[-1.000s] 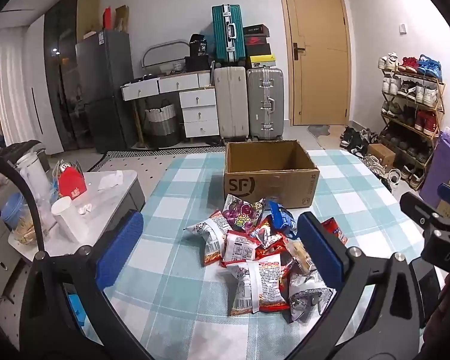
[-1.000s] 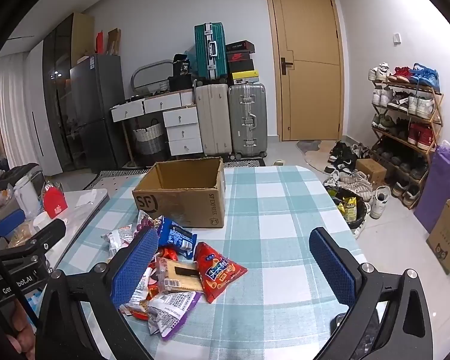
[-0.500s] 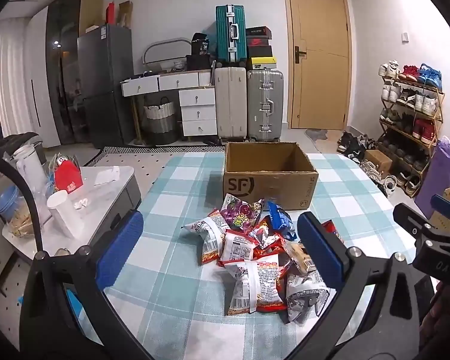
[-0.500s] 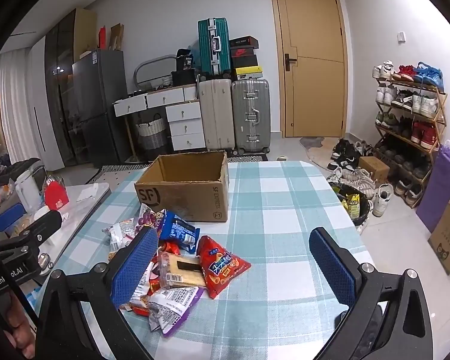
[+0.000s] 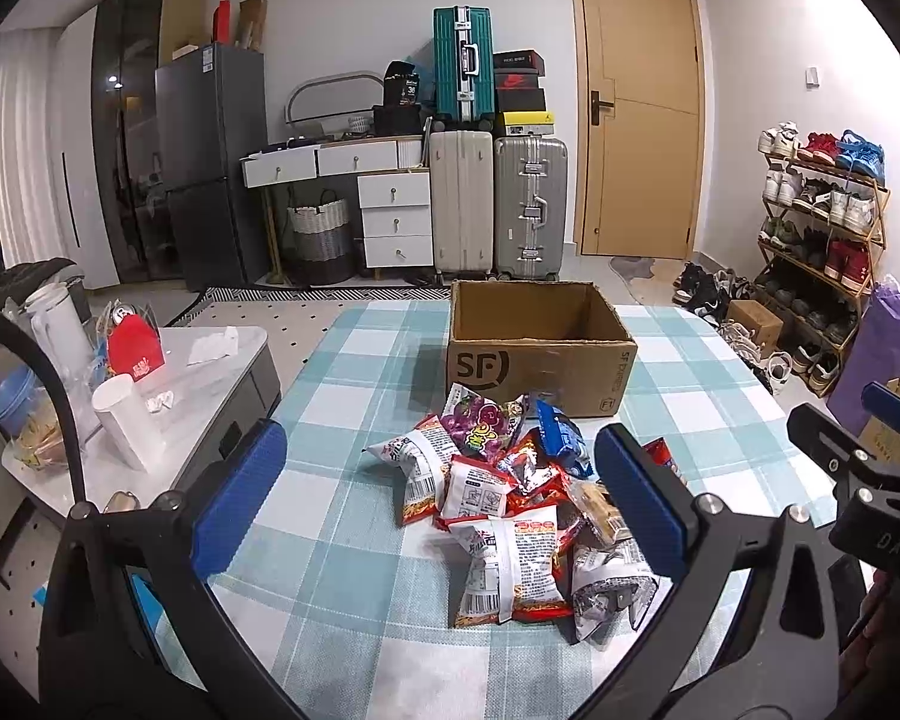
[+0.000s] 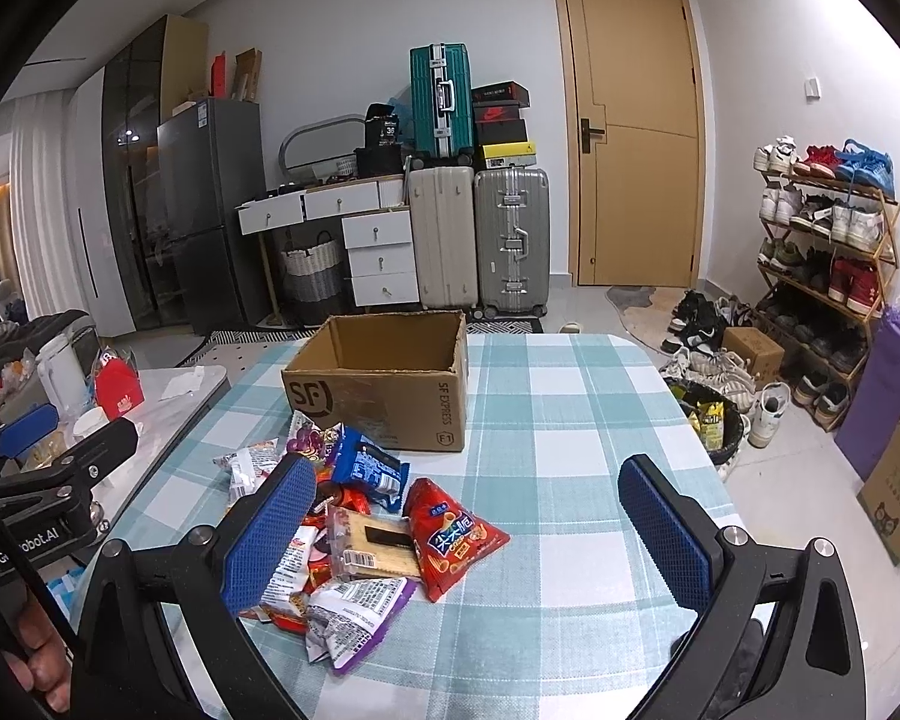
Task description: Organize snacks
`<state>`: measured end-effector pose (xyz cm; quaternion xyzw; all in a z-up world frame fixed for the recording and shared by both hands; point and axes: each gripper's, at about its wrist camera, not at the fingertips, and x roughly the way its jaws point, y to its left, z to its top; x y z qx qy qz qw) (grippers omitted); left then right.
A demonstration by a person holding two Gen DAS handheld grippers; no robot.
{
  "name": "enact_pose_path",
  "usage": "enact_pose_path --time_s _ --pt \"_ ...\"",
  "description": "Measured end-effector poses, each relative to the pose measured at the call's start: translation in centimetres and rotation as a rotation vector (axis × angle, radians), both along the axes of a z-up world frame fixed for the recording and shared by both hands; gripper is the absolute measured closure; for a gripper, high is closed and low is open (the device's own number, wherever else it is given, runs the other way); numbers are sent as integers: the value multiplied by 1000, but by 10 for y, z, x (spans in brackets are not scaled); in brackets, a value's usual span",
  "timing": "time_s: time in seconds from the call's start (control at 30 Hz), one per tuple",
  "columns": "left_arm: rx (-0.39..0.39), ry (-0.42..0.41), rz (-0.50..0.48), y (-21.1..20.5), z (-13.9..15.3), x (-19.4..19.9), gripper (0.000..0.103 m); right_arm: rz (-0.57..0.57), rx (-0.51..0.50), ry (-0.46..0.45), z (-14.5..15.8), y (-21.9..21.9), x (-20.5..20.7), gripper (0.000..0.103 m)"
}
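- The snack pile [image 5: 510,498] lies on the checked tablecloth [image 5: 342,540], just in front of the open cardboard box [image 5: 540,354]; the farthest packets, the purple one [image 5: 480,423] and the blue one [image 5: 561,435], sit right by the box's printed front wall.
- From my left gripper [image 5: 438,498] the pile is dead ahead and a little right of centre, framed between my two blue pads; the white-and-red packet [image 5: 513,561] is the nearest piece, with its long axis running roughly away from me toward the box.
- From my right gripper [image 6: 468,534] the same pile sits off to the left: my left pad [image 6: 270,534] overlaps it in view, while the red triangular bag [image 6: 450,534] pokes out toward the middle of my opening, its point aimed at the box [image 6: 384,384].
- I judge the left gripper the better lined up for the heap as a whole, the right one the better placed for that red bag at the pile's edge.
- Both pairs of fingers are spread wide and carry nothing; neither touches a packet, and both hang above the cloth on the near side of the pile.
- The box looks empty from what I can see of its inside, so the sorting seems barely begun.
- Beyond the table stand suitcases [image 5: 498,204], a door [image 5: 636,102] and a shoe rack [image 5: 822,228], none of them in the way.
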<state>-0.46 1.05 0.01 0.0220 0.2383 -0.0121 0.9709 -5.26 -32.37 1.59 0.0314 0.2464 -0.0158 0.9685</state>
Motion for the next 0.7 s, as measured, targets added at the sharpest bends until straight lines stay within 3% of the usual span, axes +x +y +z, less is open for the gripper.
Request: enact_pose_path --time_s 0.7 --pt "-30 -1 54 11 1 -1 0 38 -17 -2 0 11 -2 0"
